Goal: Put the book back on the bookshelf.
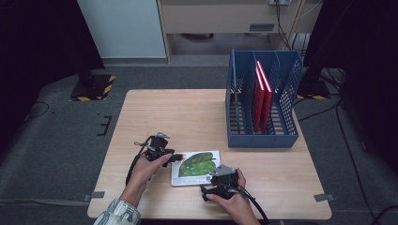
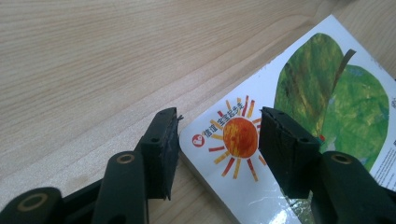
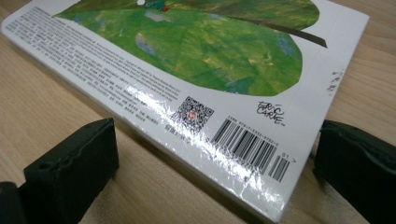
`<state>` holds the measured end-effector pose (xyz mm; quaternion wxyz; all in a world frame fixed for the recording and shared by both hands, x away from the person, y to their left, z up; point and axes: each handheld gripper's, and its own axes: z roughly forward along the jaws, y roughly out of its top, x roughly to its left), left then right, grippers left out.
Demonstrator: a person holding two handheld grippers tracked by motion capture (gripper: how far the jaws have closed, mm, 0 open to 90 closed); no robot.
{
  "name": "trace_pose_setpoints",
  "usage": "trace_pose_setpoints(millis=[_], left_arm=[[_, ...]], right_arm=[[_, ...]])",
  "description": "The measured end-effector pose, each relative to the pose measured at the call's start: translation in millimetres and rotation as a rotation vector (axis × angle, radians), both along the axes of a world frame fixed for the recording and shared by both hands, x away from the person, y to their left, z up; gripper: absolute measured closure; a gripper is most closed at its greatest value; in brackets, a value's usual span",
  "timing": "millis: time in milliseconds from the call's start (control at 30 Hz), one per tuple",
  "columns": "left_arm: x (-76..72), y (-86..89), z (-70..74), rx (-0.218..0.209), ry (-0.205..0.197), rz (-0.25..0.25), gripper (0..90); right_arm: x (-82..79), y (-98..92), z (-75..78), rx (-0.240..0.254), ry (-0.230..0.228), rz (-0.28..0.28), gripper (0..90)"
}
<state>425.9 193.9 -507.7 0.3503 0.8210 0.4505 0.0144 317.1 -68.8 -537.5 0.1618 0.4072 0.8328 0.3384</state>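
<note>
Wooden table [image 1: 197,117], pale and square, largest of all, set on grey floor. Toward its far right corner, a blue file rack [image 1: 263,105] with slatted walls, upright, holding two red books [image 1: 262,96] on edge in a middle slot.

Near the table's front edge, well apart from the rack, a picture book [image 1: 195,167] lying flat, white cover with a big green leaf. In the left gripper view an orange sun printed at one corner [image 2: 239,137]; in the right gripper view a barcode and a square code near the closest edge [image 3: 247,149].

At the book's left edge, the left gripper [image 1: 174,158], held in a hand [image 1: 148,169] with a patterned sleeve behind it. Jaws narrow yet parted, straddling the sun corner: one jaw above the cover, the other out over bare wood just beside the book's edge, neither pad seen pressing on it.

At the book's front right corner, the right gripper [image 1: 217,177], wrapped by the other hand [image 1: 234,199], black cable trailing off the table's front. Jaws spread wide, one on each side of the barcode corner, resting low on the wood, small gaps left to the book's sides.
</note>
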Motion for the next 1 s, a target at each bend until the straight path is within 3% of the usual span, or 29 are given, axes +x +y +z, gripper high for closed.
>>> trace_pose_setpoints(millis=[67,167,300,567,833,1000], left_arm=[[-0.5,-1.2,1.7,-0.019,-0.003,0.006,47.7],[-1.3,-3.6,1.0,0.004,-0.010,0.004,48.0],[0.4,-1.4,-1.2,-0.007,0.008,0.007,49.3],[-0.2,-0.5,6.4,-0.035,-0.001,0.020,49.2],[-0.6,-2.5,12.6,-0.036,-0.017,0.024,48.5],[0.1,-5.7,16.7,-0.028,-0.028,0.021,48.5]], right_arm=[[0.1,0.5,-0.1,0.000,0.000,-0.011,0.1],[0.1,0.3,-0.2,0.000,0.000,-0.009,0.1],[0.3,0.1,-0.4,0.002,-0.003,-0.006,0.2],[-2.1,1.8,0.7,-0.007,0.004,-0.011,0.2],[-1.6,2.5,1.3,-0.014,0.006,-0.016,0.1],[-3.2,5.7,3.7,-0.050,-0.023,0.002,0.0]])
